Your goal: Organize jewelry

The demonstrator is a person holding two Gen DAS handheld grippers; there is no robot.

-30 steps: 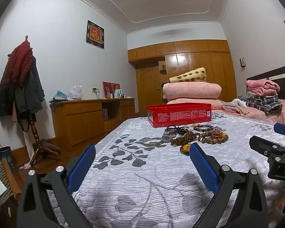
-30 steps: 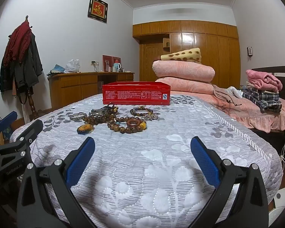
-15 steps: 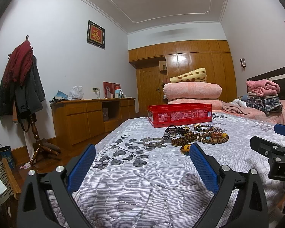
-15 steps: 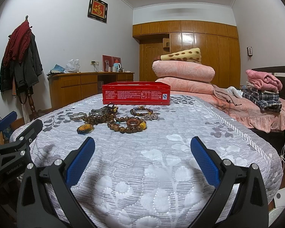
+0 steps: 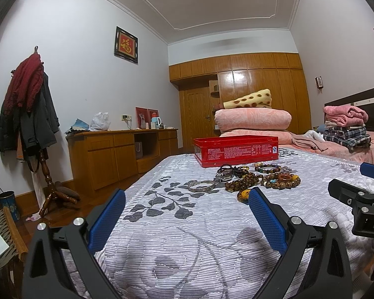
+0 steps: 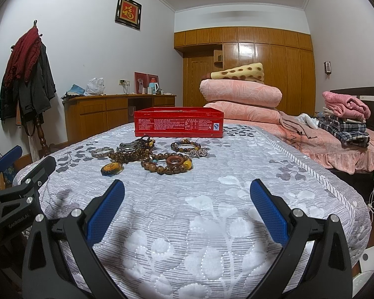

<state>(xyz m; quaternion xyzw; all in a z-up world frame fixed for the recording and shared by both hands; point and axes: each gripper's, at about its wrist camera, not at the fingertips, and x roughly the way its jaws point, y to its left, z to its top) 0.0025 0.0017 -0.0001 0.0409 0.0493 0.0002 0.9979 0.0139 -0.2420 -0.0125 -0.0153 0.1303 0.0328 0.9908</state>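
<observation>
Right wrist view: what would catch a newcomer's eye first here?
The red tin box stands out on the grey floral bedspread, with a heap of bead bracelets and an amber pendant lying just in front of it. Nearest the camera, the right tongs gape open and empty, blue pads wide apart.

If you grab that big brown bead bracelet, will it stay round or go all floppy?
Probably floppy: the bead bracelet looks like separate round beads on a string, so it should sag from the pinched spot. The beads look smooth, so they may slip between the pads. It lies against the wooden ring, which might shift.
</observation>
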